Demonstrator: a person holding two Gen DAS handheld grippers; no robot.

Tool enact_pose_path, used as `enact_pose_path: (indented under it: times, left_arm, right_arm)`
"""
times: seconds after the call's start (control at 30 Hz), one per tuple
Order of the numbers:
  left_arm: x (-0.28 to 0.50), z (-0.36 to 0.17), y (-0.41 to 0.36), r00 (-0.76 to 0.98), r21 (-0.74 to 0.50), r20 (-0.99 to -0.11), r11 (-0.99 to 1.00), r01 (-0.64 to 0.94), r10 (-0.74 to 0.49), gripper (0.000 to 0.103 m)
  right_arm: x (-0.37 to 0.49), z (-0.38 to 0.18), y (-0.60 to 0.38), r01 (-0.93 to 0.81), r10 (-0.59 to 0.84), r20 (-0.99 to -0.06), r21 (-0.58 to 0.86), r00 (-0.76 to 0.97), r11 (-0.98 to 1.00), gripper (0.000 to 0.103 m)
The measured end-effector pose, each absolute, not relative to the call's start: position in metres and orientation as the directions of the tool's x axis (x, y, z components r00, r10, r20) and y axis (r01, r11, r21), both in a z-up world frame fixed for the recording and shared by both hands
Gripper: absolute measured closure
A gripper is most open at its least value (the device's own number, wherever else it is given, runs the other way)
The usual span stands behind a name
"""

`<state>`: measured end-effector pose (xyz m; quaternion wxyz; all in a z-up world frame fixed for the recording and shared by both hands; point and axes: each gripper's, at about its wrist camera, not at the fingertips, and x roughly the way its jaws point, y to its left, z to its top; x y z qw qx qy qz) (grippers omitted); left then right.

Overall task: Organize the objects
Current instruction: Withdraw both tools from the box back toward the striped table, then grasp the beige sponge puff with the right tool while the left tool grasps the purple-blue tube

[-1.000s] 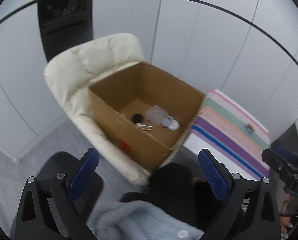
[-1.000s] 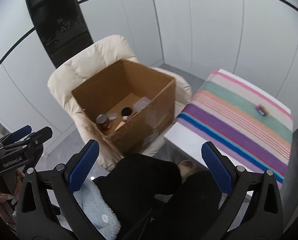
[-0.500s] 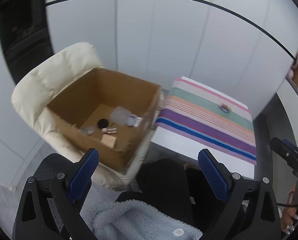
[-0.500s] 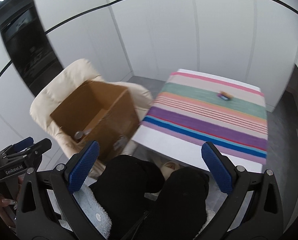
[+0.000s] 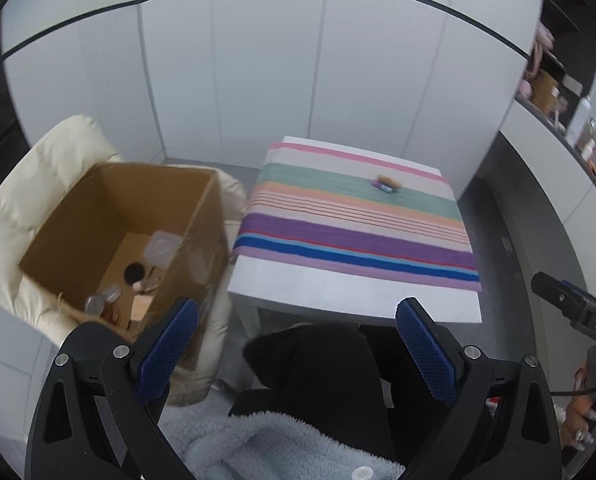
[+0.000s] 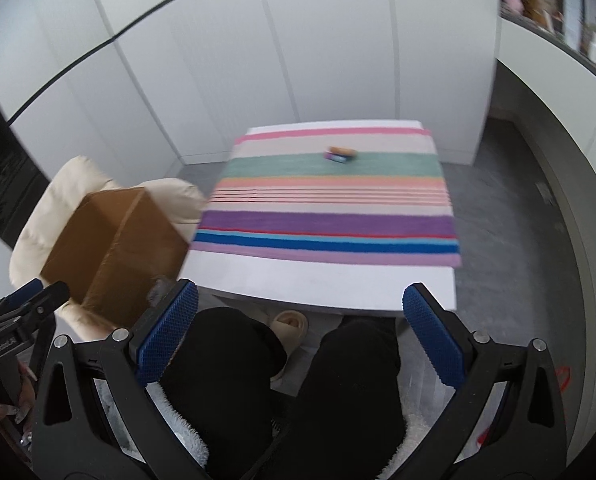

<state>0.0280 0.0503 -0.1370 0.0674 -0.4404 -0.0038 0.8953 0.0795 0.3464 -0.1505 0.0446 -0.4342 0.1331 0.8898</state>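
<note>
A small orange and purple object (image 5: pixel 386 184) (image 6: pixel 340 154) lies on the striped cloth near the far side of the white table (image 5: pixel 350 292) (image 6: pixel 330 280). An open cardboard box (image 5: pixel 77 216) (image 6: pixel 113 240) sits on a cream armchair at the left, with a clear container, a black round piece, jars and other small items in it. My left gripper (image 5: pixel 295 336) is open, held above the person's lap, well short of the table. My right gripper (image 6: pixel 298 322) is open too, nothing between its blue pads.
The cream armchair (image 5: pixel 29 184) (image 6: pixel 57 188) stands left of the table. White wall panels close off the back. A shelf with bottles and boxes (image 5: pixel 570 104) runs along the right. The person's black-trousered knees (image 6: pixel 233 356) are under the table's near edge.
Both views have swung right from the box to the table; the box has slid to the left edge. Both grippers stay open and empty.
</note>
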Motion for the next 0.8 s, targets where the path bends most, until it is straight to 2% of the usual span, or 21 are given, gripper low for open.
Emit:
enact_pose_path:
  times: [0.23, 0.4, 0.57, 0.8]
  left_arm:
    - [-0.017, -0.165, 0.086, -0.572, -0.07, -0.802, -0.978, -0.198, 0.173, 0.003]
    - [-0.07, -0.195, 0.114, -0.553, -0.051, -0.82, -0.981, -0.187, 0.148, 0.003]
    - [-0.132, -0.231, 0.133, -0.534, -0.089, -0.831, -0.985, -0.149, 0.156, 0.003]
    - [-0.221, -0.283, 0.154, -0.529, -0.087, -0.837, -0.988, -0.13, 0.143, 0.003]
  right_arm:
    - [0.065, -0.171, 0.377, -0.275, 0.003, -0.808, 0.197, -0.589, -0.941, 0.0]
    - [0.025, -0.188, 0.399, -0.326, 0.029, -0.795, 0.215, -0.606, -0.92, 0.0]
    - [-0.054, -0.217, 0.417, -0.338, 0.008, -0.793, 0.251, -0.609, -0.907, 0.0]
    - [-0.192, -0.288, 0.44, -0.388, -0.027, -0.834, 0.285, -0.551, -0.877, 0.0]
